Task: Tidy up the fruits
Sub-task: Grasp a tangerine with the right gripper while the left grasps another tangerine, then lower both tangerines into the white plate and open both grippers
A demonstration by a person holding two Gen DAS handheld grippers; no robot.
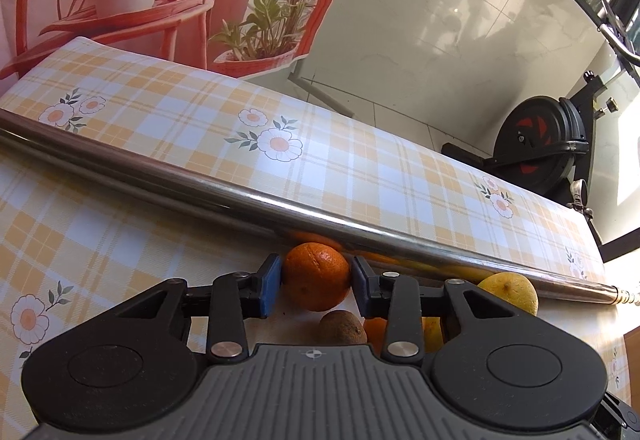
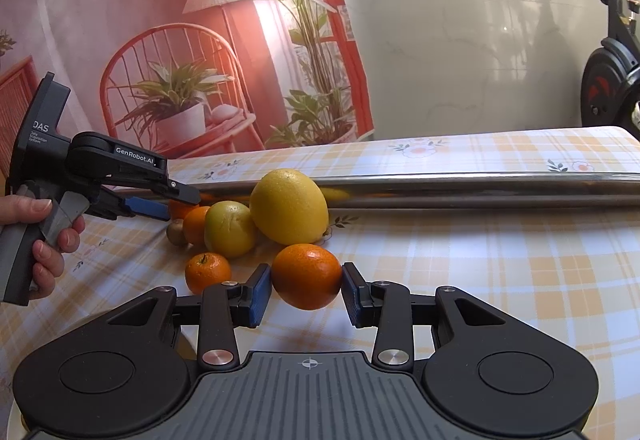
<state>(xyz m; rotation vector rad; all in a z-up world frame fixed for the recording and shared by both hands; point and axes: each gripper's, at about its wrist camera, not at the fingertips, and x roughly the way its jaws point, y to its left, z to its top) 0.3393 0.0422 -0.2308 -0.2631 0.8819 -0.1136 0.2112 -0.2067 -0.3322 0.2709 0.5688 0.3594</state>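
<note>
Closest to me, my right claw (image 2: 307, 278) is clamped on an orange (image 2: 307, 276), blue pads (image 2: 259, 294) pressed to its two sides, the fruit held just clear of the checked cloth on the bench (image 2: 500, 280). Its claw points gently downward and forward. Just beyond it to the left a small mandarin (image 2: 207, 272) sits on the cloth, and behind that the pile: a large yellow citrus (image 2: 289, 206), a greenish-yellow one (image 2: 230, 228) touching it, a small orange (image 2: 196, 224) and a brown kiwi (image 2: 176, 231) at the left end. My left claw (image 1: 316, 280), gripped by a hand (image 2: 44, 236) at the left edge, reaches steeply down into that far left end, so it is the nearer one to the pile. Its jaws are narrowed around another orange (image 1: 316, 276), both pads (image 1: 272, 286) touching the skin; I judge it gripped. That orange lies dead ahead between the fingers, right beside a steel tube (image 1: 280, 208) running across the bench, so I judge the lift must come up and toward me. Farthest back hangs a printed backdrop (image 2: 160, 40) of plants.
</note>
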